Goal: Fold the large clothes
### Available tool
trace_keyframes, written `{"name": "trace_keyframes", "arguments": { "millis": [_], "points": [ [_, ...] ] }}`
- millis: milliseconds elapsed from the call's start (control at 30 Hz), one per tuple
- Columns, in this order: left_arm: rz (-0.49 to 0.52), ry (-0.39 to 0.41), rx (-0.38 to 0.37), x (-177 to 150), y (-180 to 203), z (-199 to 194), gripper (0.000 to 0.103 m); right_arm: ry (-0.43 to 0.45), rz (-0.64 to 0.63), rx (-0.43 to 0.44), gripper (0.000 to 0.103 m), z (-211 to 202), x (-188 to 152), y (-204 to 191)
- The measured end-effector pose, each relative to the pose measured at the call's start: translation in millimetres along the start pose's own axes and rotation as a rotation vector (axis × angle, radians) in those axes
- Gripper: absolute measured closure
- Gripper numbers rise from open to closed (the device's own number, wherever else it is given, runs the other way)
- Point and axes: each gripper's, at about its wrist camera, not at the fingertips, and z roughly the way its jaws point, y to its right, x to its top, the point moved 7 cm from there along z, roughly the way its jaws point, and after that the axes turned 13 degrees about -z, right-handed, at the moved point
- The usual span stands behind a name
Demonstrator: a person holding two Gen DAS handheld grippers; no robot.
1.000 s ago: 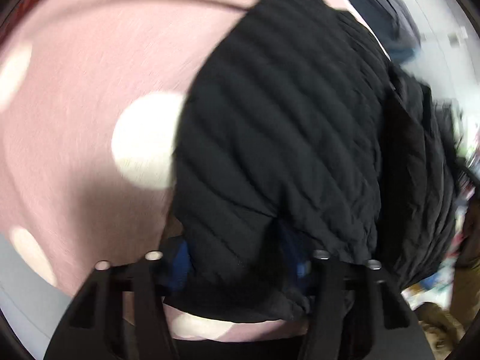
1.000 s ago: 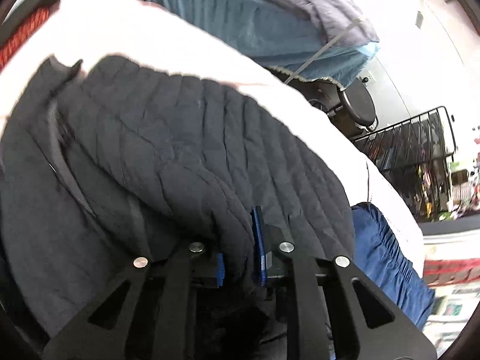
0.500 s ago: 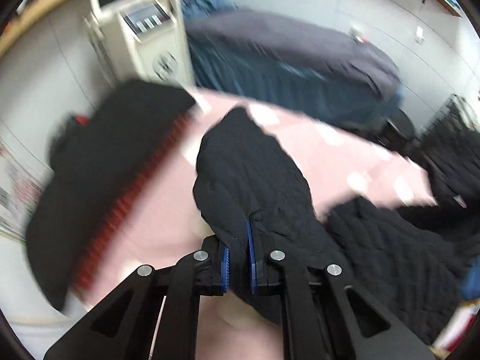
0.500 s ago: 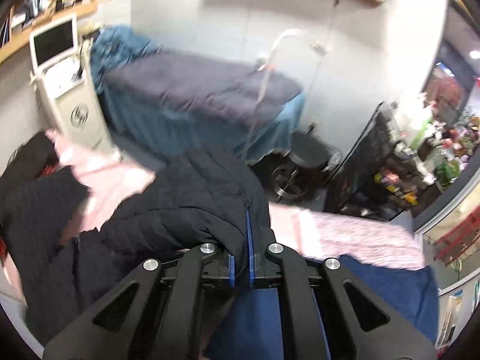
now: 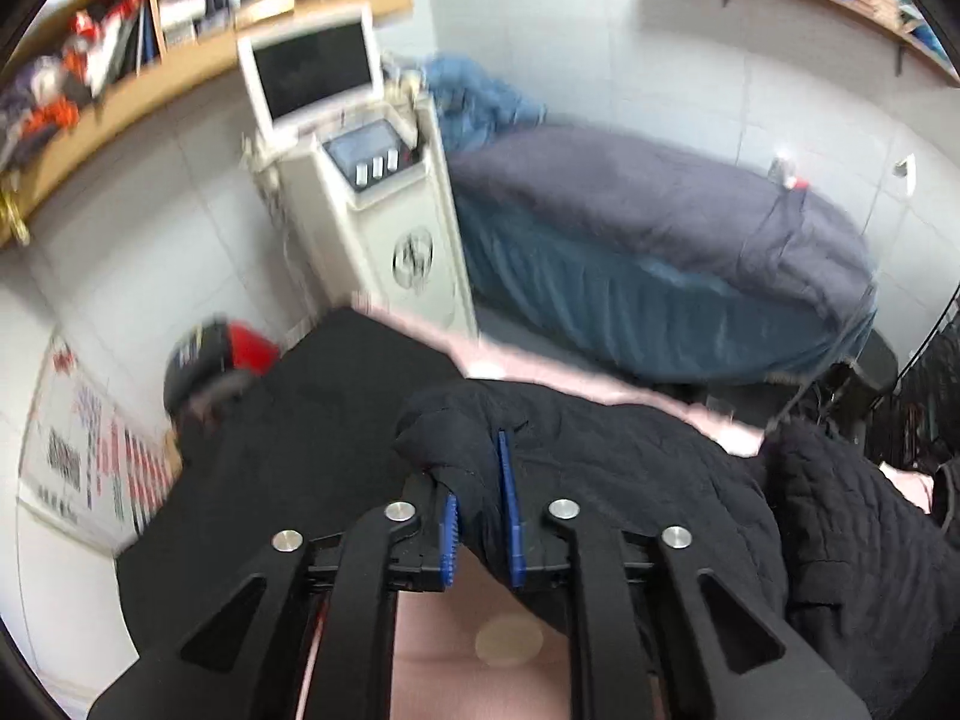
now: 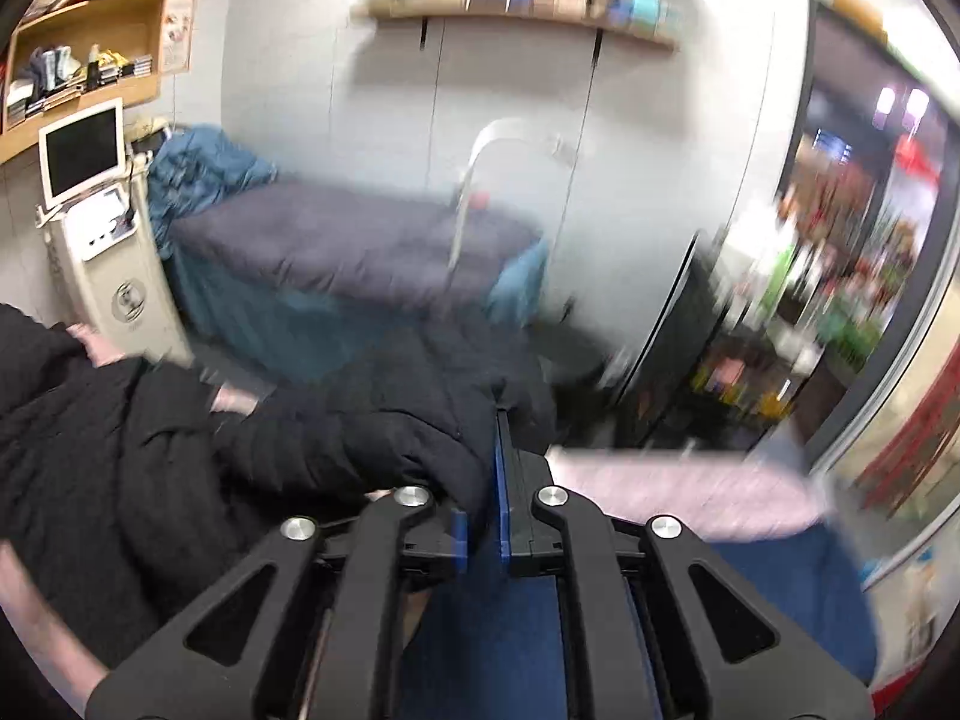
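Note:
A black quilted jacket [image 5: 630, 480] hangs lifted above a pink polka-dot bed cover [image 5: 480, 654]. My left gripper [image 5: 480, 516] is shut on a bunched edge of the jacket between its blue pads. In the right wrist view the same jacket [image 6: 300, 438] trails down to the left. My right gripper [image 6: 480, 516] is shut on another edge of it. Both views are blurred by motion.
A second black garment [image 5: 270, 468] lies on the bed at the left. A blue cloth [image 6: 510, 630] lies under the right gripper. Beyond stand a white machine with a screen [image 5: 360, 198], a treatment bed with grey and blue covers [image 5: 660, 240] and a stocked rack [image 6: 810, 312].
Both grippers have lifted the jacket up off the bed and tilted from looking down at it toward the room. Both stay shut on the jacket.

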Motion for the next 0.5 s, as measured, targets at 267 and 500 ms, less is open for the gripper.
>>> {"name": "trace_keyframes", "arguments": {
  "millis": [267,500],
  "points": [
    [0.060,-0.133,0.216,-117,-27,41,0.014,-0.557,0.224,0.078,0.024,92,-172,-21],
    [0.291,-0.161,0.060,-186,89,3,0.006,-0.597,0.235,0.045,0.024,74,-194,-42]
  ]
}}
